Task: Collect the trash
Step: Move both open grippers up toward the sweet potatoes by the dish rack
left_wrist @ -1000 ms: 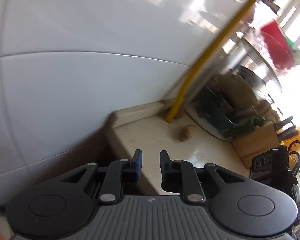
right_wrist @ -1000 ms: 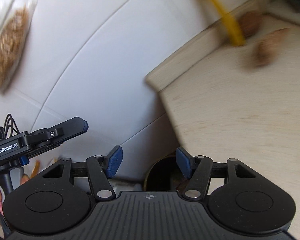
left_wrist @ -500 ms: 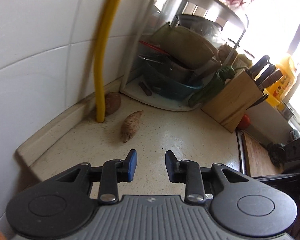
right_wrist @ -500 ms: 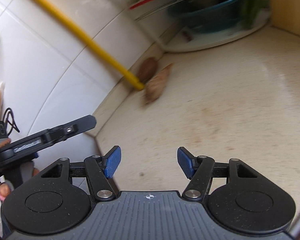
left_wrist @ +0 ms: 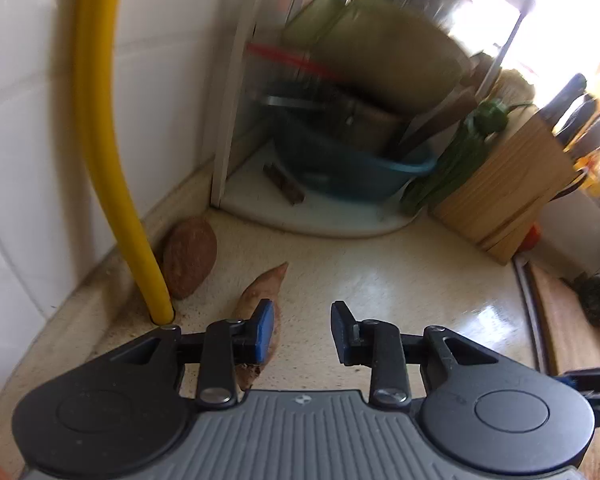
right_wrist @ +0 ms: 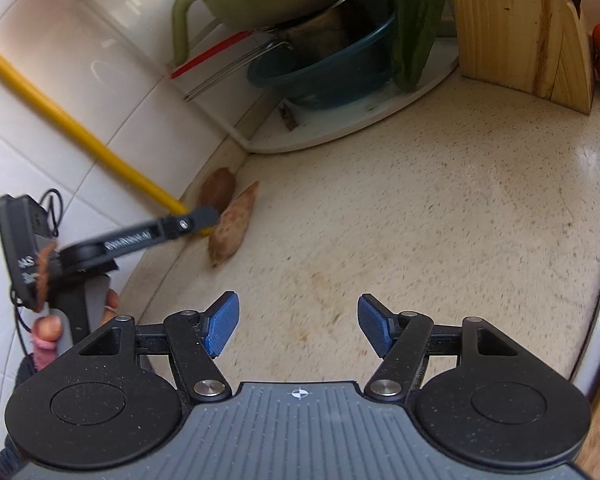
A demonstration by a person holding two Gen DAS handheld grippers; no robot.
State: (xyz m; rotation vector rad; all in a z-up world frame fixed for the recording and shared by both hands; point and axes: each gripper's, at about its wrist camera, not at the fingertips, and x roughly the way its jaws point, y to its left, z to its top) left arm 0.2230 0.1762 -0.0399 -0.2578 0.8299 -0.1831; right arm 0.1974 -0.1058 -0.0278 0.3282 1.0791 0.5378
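left tongs [left_wrist: 302, 330]: spread, empty, low over the table [left_wrist: 400, 280]. sweet potato [left_wrist: 262, 292] lies on the table just ahead of the left finger [left_wrist: 262, 334], partly hidden behind it. round tuber [left_wrist: 190, 256] sits ahead-left, beside the yellow hose [left_wrist: 104, 140]. right tongs [right_wrist: 298, 330]: spread wide, empty; sweet potato [right_wrist: 232, 224] well ahead-left.

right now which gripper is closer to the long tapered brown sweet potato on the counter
Left. The left gripper is right at the sweet potato, its finger overlapping it; the right gripper is open, well back.
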